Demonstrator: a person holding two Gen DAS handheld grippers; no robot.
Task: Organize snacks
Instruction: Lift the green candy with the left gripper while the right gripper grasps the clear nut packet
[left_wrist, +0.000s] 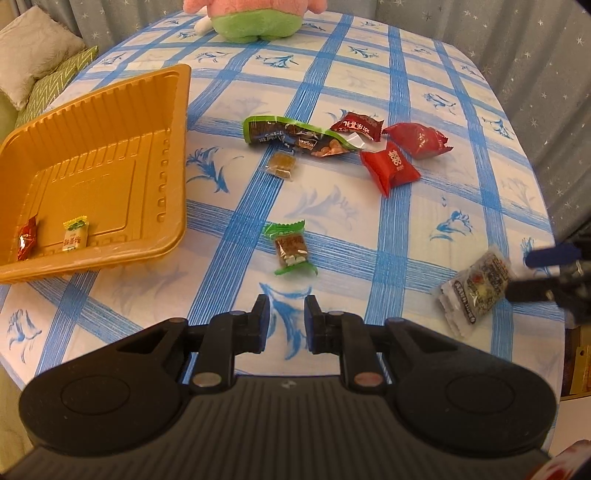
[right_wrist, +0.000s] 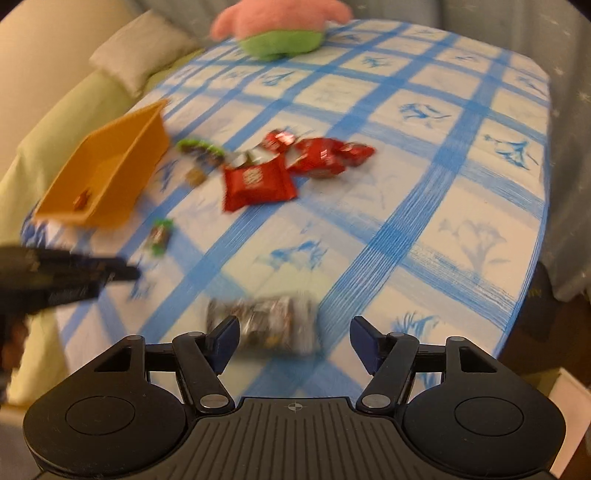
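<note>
An orange tray (left_wrist: 177, 155) sits at the left and holds a red candy (left_wrist: 27, 240) and a yellow-white candy (left_wrist: 75, 238). Loose snacks lie on the blue-checked tablecloth: a green-wrapped candy (left_wrist: 290, 247), a small brown candy (left_wrist: 280, 164), a long green packet (left_wrist: 291, 134) and three red packets (left_wrist: 389, 166). My left gripper (left_wrist: 286, 321) is open and empty, just short of the green-wrapped candy. My right gripper (right_wrist: 293, 339) is open, its fingers either side of a clear silvery packet (right_wrist: 269, 325), which also shows in the left wrist view (left_wrist: 476, 286).
A pink and green plush toy (left_wrist: 251, 18) sits at the far end of the table. Cushions (left_wrist: 33, 51) lie on a sofa to the left. Grey starred curtains (left_wrist: 535, 55) hang behind. The table edge (right_wrist: 532, 258) curves close on the right.
</note>
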